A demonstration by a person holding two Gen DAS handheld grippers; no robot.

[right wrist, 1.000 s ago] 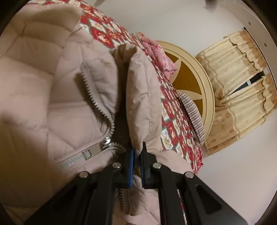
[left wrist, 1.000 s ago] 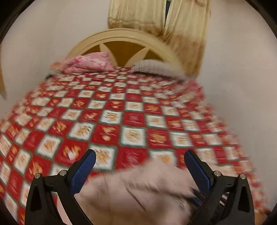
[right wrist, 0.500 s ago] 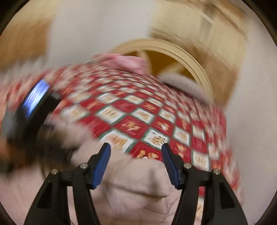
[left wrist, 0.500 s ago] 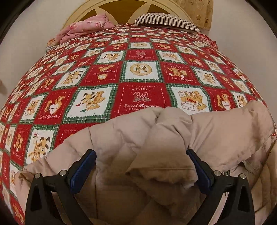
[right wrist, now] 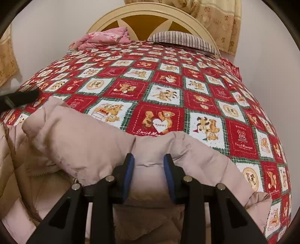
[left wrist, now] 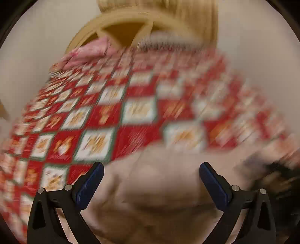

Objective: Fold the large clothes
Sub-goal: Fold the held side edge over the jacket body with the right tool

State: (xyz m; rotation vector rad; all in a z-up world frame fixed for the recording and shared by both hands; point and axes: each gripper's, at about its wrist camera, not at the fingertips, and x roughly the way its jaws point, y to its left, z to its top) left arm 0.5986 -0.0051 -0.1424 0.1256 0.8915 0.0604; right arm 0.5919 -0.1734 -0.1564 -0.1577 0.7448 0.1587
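Pale pink puffer jacket (right wrist: 90, 142) lies bunched at the near end of the bed, on the red, white and green teddy-bear quilt (right wrist: 163, 90). Quilted stitching runs across its panels; a zipper (right wrist: 46, 173) shows at lower left in the right wrist view, where the front lies open to a tan lining. The fabric is puffy and creased, folded over itself in a thick roll across the foreground.

Right gripper (right wrist: 149, 174): blue pads sit close on either side of a ridge of the jacket's roll. Jaws have just been closing, with the jacket fabric between them; whether the pads press it firmly I cannot tell.

Left gripper (left wrist: 151, 184): jaws spread wide over a hump of the jacket (left wrist: 159, 180), pads clear of it. This view is heavily motion-blurred. Its dark finger also shows at the left edge of the right wrist view, over the quilt.

Open room: beyond the jacket, the quilt runs bare to the head of the bed. There a folded pink blanket (right wrist: 105, 37) sits left and a striped pillow (right wrist: 183, 40) right, both against the cream arched headboard (right wrist: 148, 14). The right edge of the quilt drops off near a plain wall. Yellow curtains (right wrist: 217, 22) hang behind the headboard.
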